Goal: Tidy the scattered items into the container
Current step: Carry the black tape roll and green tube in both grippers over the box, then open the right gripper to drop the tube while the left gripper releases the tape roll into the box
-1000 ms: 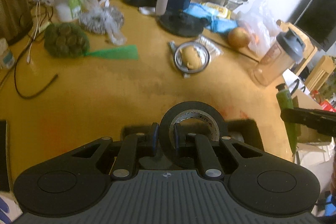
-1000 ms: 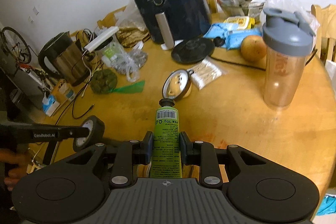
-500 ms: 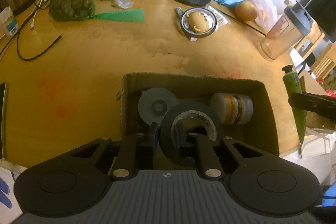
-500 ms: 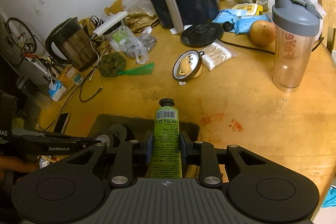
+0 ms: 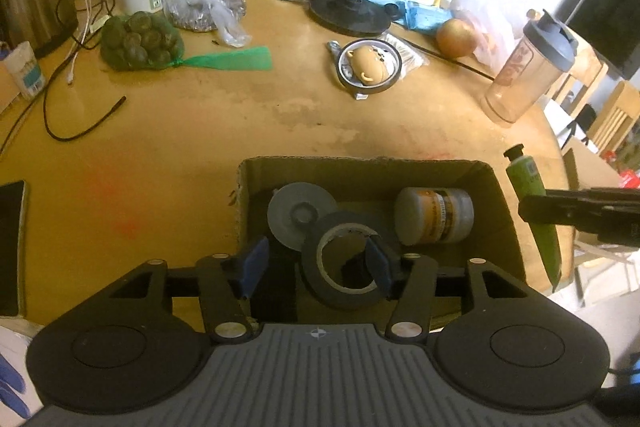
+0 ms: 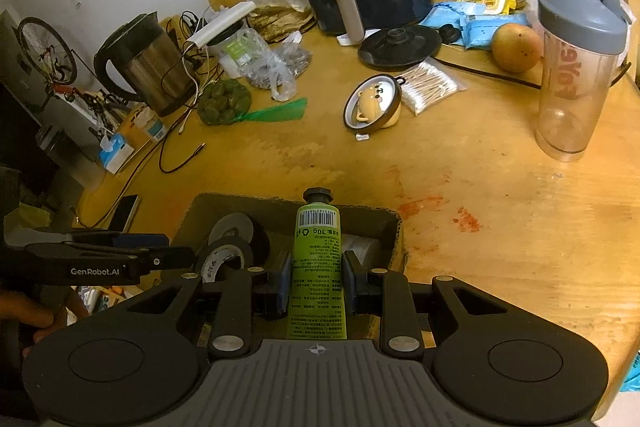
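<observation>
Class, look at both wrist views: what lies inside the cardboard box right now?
Inside the cardboard box: a grey disc, a labelled jar on its side, and a black tape roll between the open left gripper fingers. The near floor is hidden.

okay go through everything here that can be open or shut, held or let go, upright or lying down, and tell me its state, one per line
Left gripper: open, fingers spread around the tape.
Black roll of tape: released, in the brown cardboard box.
Right gripper: shut on the green tube.
Green tube with black cap: held over the box, cap on.
White jar with yellow label: lying on its side in the box.
Clear shaker bottle with grey lid: upright, lid closed.
</observation>
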